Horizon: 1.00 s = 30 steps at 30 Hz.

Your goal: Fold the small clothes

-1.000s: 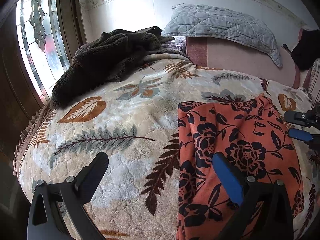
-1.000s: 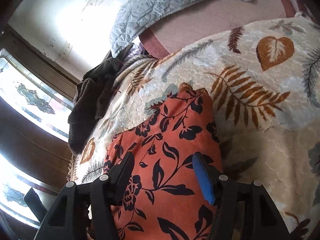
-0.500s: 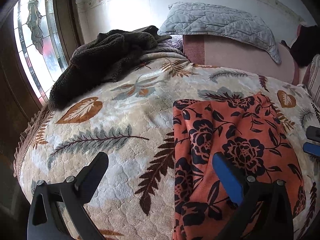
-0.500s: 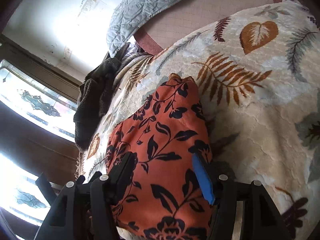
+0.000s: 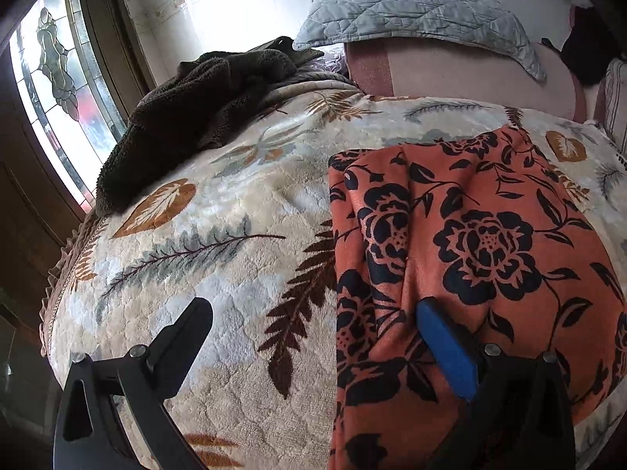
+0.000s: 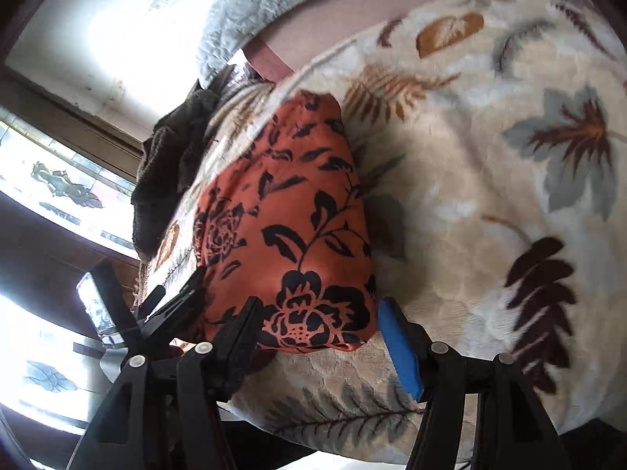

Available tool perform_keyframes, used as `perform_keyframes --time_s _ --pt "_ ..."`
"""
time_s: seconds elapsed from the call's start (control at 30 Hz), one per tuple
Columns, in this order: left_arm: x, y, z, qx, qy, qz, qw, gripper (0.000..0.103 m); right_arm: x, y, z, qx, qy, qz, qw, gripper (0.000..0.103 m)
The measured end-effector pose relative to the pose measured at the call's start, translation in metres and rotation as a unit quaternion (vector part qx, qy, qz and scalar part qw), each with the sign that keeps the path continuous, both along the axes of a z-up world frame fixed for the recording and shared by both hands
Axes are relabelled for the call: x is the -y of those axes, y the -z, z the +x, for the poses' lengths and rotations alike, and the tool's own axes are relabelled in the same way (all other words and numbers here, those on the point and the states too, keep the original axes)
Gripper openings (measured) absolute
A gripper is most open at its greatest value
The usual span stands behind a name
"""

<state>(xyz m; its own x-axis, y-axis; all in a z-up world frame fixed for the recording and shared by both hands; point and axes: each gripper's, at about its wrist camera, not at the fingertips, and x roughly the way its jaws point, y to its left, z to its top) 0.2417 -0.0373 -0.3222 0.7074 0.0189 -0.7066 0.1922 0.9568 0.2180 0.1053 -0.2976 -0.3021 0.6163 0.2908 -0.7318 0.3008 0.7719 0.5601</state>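
Your left gripper [image 5: 313, 337] is spread wide with nothing in it: the blue-padded finger [image 5: 444, 346] sits over the near part of the orange floral garment [image 5: 470, 243], while the black finger [image 5: 182, 337] is off to the side over bare leaf-print blanket [image 5: 219, 235], so the garment's left edge runs between the two. Can't tell if the blue pad actually touches the cloth. Your right gripper [image 6: 317, 325] is wide open and empty too, fingers straddling the near end of the garment [image 6: 290, 227], black finger [image 6: 239, 325] over its near edge and the blue pad [image 6: 399, 348] just past its right corner above the blanket [image 6: 490, 203]. The garment itself lies folded into a rough rectangle, flat on the blanket near the bed's front edge. Further back there's a dark brown fuzzy throw [image 5: 196, 109] bunched up by the stained-glass window [image 5: 55, 90], and past that a grey quilted pillow [image 5: 415, 15] lying along the top of the pink headboard [image 5: 462, 74].
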Motion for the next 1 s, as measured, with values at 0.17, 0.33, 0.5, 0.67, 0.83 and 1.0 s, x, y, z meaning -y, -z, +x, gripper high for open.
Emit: perform_keyframes --time_s 0.17,0.33,0.5,0.67,0.83,1.0 --pt "-0.006 -0.029 -0.041 0.005 0.006 -0.045 0.999 0.103 0.017 -0.064 -0.044 0.061 0.013 -0.036 0.997 0.065" --pt "-0.006 -0.058 -0.084 0.001 0.036 -0.057 0.9977 0.103 0.017 -0.1 -0.069 0.1 0.025 -0.047 0.993 0.065" --pt "-0.005 -0.101 -0.112 0.016 0.045 -0.077 0.9959 0.103 0.004 -0.124 -0.084 0.124 0.018 -0.064 0.99 0.065" --pt "0.0 -0.143 -0.132 0.056 0.036 -0.058 0.9961 0.103 -0.012 -0.148 -0.101 0.149 0.008 -0.097 0.984 0.065" --pt "0.005 -0.178 -0.153 0.094 0.038 -0.053 0.9934 0.103 -0.014 -0.171 -0.123 0.178 0.012 -0.11 0.978 0.066" --pt "0.009 -0.208 -0.172 0.12 0.042 -0.069 0.9894 0.103 -0.017 -0.193 -0.144 0.202 0.018 -0.142 0.969 0.068"
